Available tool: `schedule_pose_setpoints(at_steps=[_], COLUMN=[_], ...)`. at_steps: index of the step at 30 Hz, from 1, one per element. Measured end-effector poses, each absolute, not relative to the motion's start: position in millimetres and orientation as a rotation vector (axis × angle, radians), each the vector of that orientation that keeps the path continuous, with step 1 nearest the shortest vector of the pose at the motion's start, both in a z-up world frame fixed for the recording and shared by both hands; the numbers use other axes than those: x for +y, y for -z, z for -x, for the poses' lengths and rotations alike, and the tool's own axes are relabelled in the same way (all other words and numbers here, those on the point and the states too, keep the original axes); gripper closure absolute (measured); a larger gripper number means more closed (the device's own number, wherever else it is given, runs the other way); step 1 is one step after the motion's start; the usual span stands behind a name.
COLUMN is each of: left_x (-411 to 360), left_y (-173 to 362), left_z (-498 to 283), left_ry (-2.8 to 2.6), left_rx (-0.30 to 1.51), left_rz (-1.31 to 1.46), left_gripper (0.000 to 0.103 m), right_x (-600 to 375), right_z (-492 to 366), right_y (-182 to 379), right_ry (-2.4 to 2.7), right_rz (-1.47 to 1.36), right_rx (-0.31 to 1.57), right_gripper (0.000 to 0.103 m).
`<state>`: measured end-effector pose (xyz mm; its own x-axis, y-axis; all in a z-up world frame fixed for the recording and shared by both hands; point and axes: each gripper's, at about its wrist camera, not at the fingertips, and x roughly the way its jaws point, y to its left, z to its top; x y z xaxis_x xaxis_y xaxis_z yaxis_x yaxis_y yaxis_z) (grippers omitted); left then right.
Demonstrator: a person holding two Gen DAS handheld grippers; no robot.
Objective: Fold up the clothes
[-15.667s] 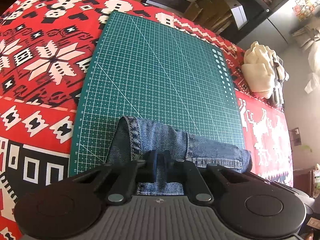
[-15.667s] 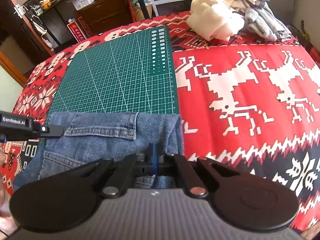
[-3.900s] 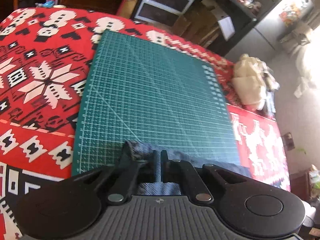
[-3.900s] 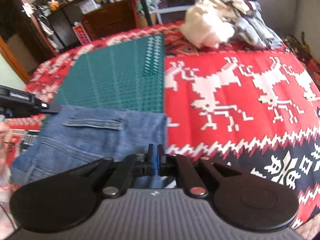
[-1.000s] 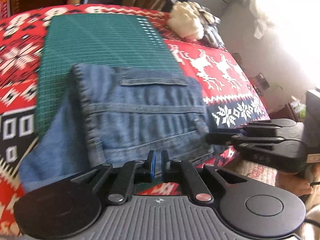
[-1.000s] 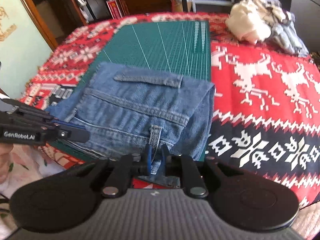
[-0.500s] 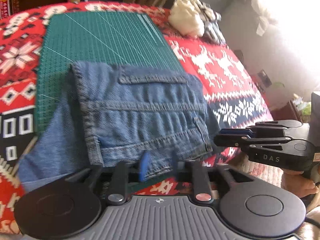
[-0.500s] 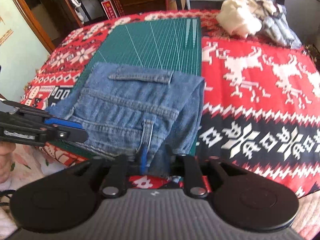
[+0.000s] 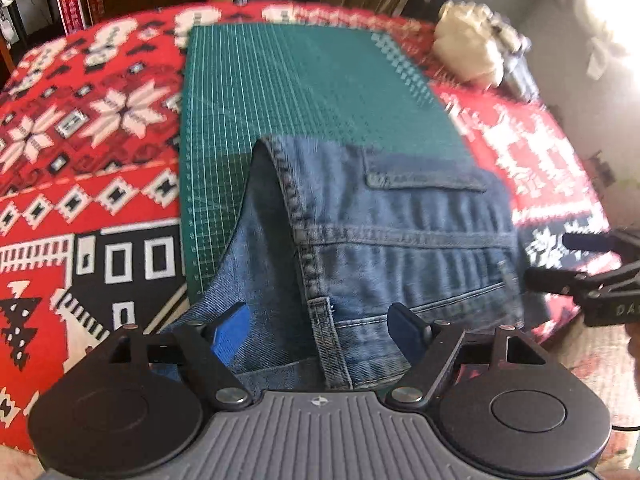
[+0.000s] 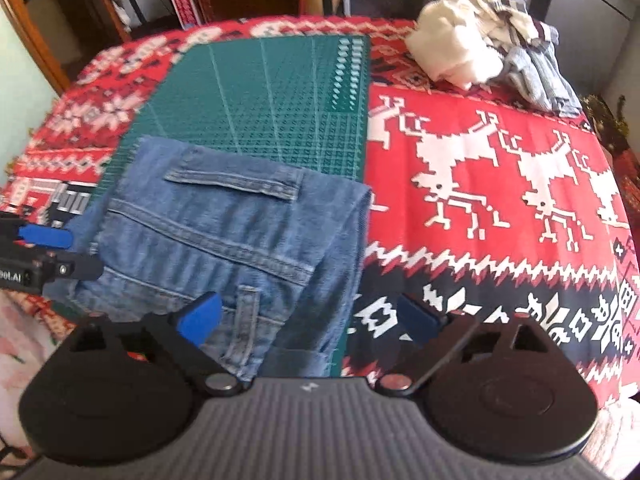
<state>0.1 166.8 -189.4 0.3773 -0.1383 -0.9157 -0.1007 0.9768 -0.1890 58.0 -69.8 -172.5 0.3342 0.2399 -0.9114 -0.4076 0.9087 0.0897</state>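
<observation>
Jeans (image 9: 392,248), folded into a rough rectangle, back pocket flap up, lying on the near end of the green cutting mat (image 9: 304,80) and hanging slightly over its near edge. Left gripper (image 9: 320,324) spread wide, blue pads either side of the belt loop (nothing pinched). Right gripper (image 10: 308,316) likewise wide open, empty, over the denim's right edge. Pile of pale clothes (image 10: 480,52) well apart, at the far right of the red patterned cloth (image 10: 500,168).

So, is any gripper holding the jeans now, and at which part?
Nothing is held. The left gripper and the right gripper are both open above the near edge of the folded jeans.
</observation>
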Motion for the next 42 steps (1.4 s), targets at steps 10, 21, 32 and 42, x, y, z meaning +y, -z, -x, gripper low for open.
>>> schedule_pose_setpoints(at_steps=[10,21,32,42], left_x=[148.3,142.5,140.9,140.2], left_y=[211.0,216.2,214.7,215.4], left_z=[-15.2,-23.7,-23.8,-18.4], left_ry=[0.048,0.018,0.012,0.021], left_rx=[1.269,1.309,1.305,1.272], left_rz=[0.114,0.081,0.085,0.083], left_gripper=[0.000,0.000,0.000,0.000], right_x=[-65.7,-82.9,-81.7,-87.9], right_z=[-78.1,-81.2,-77.2,-69.5], right_y=[200.8,213.0,211.8,210.4], right_ry=[-0.356,-0.367,-0.439,-0.439], right_rz=[0.206,0.076,0.113,0.062], right_rx=[1.265,1.279,1.213,1.159], right_gripper=[0.001,0.000,0.000,0.004])
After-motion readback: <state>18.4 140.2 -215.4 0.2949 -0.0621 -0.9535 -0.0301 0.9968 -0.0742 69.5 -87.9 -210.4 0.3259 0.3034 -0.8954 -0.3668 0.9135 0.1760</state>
